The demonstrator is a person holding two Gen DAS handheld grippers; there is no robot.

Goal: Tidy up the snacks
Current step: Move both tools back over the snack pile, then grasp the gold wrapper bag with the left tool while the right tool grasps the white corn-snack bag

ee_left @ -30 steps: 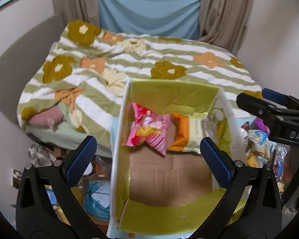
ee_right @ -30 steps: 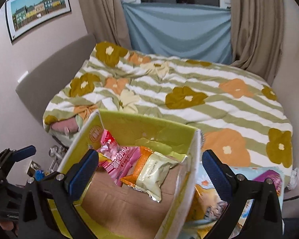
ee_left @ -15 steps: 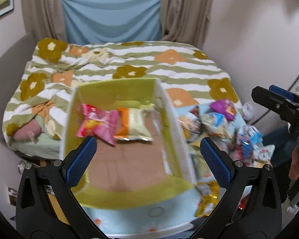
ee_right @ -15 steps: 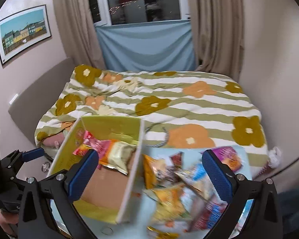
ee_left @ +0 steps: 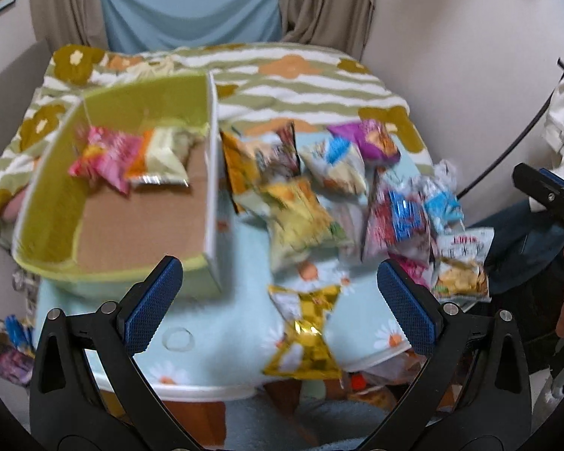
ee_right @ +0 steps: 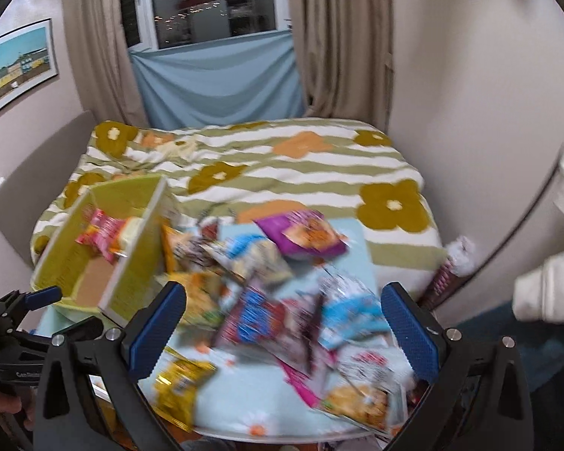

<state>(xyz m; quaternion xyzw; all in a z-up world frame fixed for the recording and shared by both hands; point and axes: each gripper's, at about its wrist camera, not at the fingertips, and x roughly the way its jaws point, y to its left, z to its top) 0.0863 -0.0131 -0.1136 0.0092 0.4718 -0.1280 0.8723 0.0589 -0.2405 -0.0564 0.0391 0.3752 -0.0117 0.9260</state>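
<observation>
A yellow-green cardboard box (ee_left: 56,195) (ee_right: 131,274) stands on the left of a small table with a light blue daisy cloth (ee_left: 214,342) (ee_right: 229,394). Inside it lie a pink snack bag (ee_left: 105,158) (ee_right: 97,233) and an orange-and-cream bag (ee_left: 158,158). Several loose snack bags lie in a pile (ee_left: 357,195) (ee_right: 282,300) to the right of the box; a gold bag (ee_left: 304,334) (ee_right: 180,379) lies at the front. My left gripper (ee_left: 280,300) is open and empty above the gold bag. My right gripper (ee_right: 284,327) is open and empty above the pile.
A bed with a green-striped flowered quilt (ee_left: 300,86) (ee_right: 282,173) lies behind the table. Walls close in on the right (ee_right: 470,112). Clutter lies on the floor at the left (ee_left: 11,357). A white garment (ee_right: 552,255) hangs at the right.
Both grippers have swung right and pulled back from the box. The snack pile and the table's front edge have come into view. Both stay open and empty.
</observation>
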